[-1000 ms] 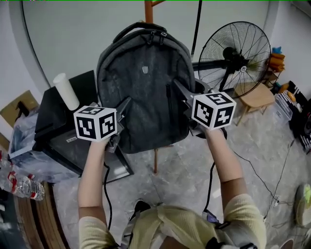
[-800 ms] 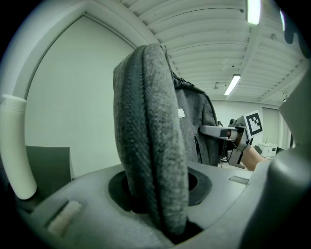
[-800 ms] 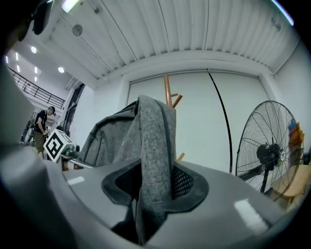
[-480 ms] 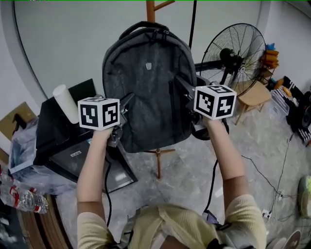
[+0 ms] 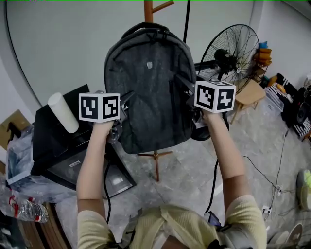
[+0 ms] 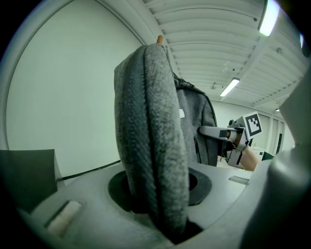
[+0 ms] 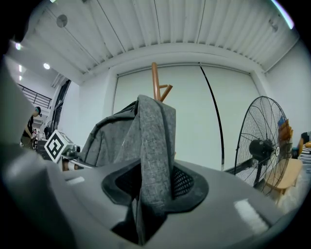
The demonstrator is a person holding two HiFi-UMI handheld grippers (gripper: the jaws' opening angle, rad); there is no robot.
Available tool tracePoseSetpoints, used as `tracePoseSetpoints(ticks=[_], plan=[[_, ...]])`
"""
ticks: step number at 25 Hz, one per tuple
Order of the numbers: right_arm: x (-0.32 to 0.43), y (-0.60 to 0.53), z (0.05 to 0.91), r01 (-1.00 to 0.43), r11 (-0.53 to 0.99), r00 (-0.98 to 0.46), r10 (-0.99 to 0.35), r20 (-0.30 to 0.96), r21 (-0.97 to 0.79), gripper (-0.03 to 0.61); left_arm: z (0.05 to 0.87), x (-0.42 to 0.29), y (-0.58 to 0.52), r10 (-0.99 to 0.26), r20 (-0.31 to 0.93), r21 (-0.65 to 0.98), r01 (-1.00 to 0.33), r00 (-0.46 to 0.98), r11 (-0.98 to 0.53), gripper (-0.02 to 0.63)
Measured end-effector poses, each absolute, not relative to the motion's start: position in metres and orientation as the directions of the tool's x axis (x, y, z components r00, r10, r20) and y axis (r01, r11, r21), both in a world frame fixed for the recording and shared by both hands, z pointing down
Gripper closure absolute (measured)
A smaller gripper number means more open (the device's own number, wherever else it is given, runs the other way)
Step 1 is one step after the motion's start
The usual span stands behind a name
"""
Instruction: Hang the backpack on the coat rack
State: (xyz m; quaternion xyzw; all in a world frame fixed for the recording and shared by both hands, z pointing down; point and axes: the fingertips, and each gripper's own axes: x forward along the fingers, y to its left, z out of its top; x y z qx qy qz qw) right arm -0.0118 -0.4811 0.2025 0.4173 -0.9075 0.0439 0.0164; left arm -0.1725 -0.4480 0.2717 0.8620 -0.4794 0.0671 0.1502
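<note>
The grey backpack (image 5: pixel 148 82) hangs upright in the air between 2 grips, just in front of the wooden coat rack (image 5: pixel 148 10). The left hand-held gripper (image 6: pixel 158 204) pinches its left side fabric tightly. The right hand-held gripper (image 7: pixel 148 194) clamps its right side.

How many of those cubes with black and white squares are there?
2. The left cube sits on the left gripper, at one side of the backpack. The right cube sits on the right gripper, at the other side. No others show.
</note>
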Motion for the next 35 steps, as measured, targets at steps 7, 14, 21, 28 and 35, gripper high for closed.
tracePoseSetpoints(ticks=[7, 14, 21, 28, 35], plan=[[-0.018, -0.489, 0.203, -0.76, 0.645, -0.65, -0.754, 0.096, -0.085, 0.448, 0.275, -0.178, -0.46, -0.778, 0.284, 0.231, -0.827, 0.56, -0.512, 0.502], [-0.016, -0.488, 0.201, -0.779, 0.623, -0.627, -0.773, 0.097, -0.071, 0.449, 0.274, -0.179, -0.464, -0.772, 0.275, 0.242, -0.818, 0.574, -0.522, 0.502], [-0.016, -0.49, 0.205, -0.783, 0.613, -0.622, -0.772, 0.132, -0.102, 0.451, 0.278, -0.178, -0.469, -0.744, 0.292, 0.272, -0.798, 0.601, -0.537, 0.502], [-0.013, -0.495, 0.211, -0.799, 0.595, -0.601, -0.786, 0.143, -0.084, 0.451, 0.287, -0.174, -0.477, -0.742, 0.287, 0.292, -0.793, 0.606, -0.534, 0.502], [-0.012, -0.501, 0.212, -0.816, 0.576, -0.576, -0.807, 0.134, -0.041, 0.451, 0.292, -0.172, -0.487, -0.766, 0.277, 0.284, -0.811, 0.58, -0.511, 0.5]])
